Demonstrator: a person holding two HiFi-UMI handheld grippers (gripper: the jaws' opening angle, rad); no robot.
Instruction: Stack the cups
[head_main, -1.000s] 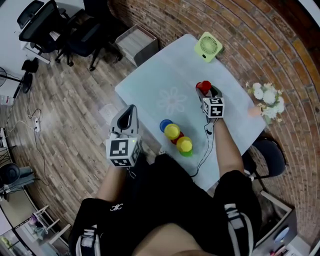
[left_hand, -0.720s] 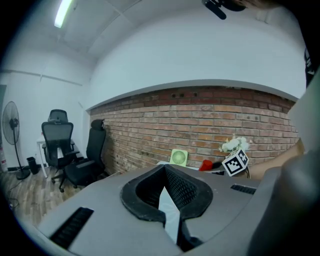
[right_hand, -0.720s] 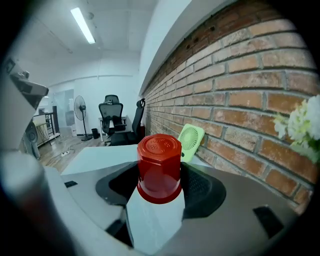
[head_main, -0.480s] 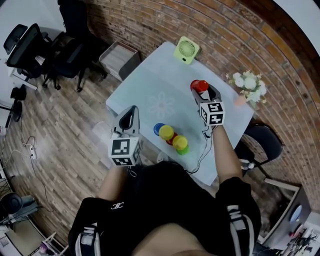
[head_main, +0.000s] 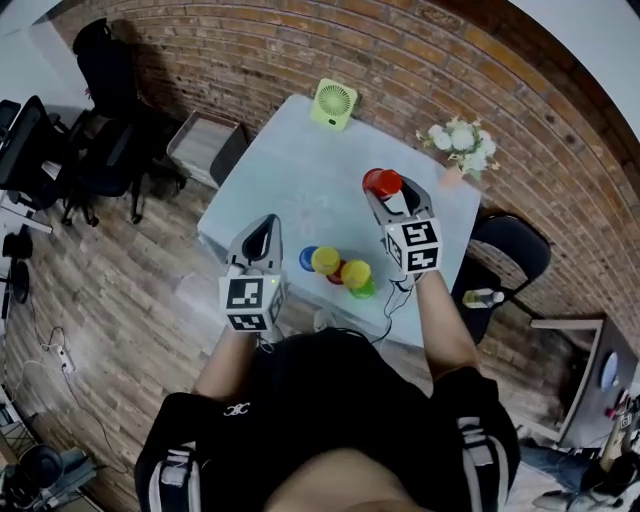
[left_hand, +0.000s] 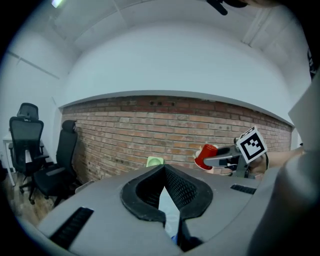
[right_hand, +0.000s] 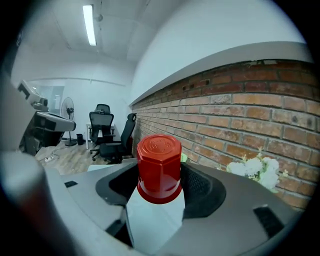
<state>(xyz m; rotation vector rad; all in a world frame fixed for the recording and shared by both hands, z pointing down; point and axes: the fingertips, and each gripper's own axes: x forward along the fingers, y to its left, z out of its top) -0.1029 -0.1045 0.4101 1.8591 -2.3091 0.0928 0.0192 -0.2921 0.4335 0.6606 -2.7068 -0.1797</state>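
While we hold a red cup (head_main: 383, 181) aloft, others sit below

Our right gripper (right_hand: 159, 172) is clamped on that upturned cup above the table (head_main: 290, 150); our left gripper (left_hand: 162, 172), jaws together and empty, hangs near the blue cup (head_main: 308, 258) and yellow cups (head_main: 325, 261)

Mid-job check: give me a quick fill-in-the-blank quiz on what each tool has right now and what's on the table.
The cup gripped in the right tool is ___. The left tool, jaws together, holds ___. The fan standing on the table is ___.
Missing words: red; nothing; green.
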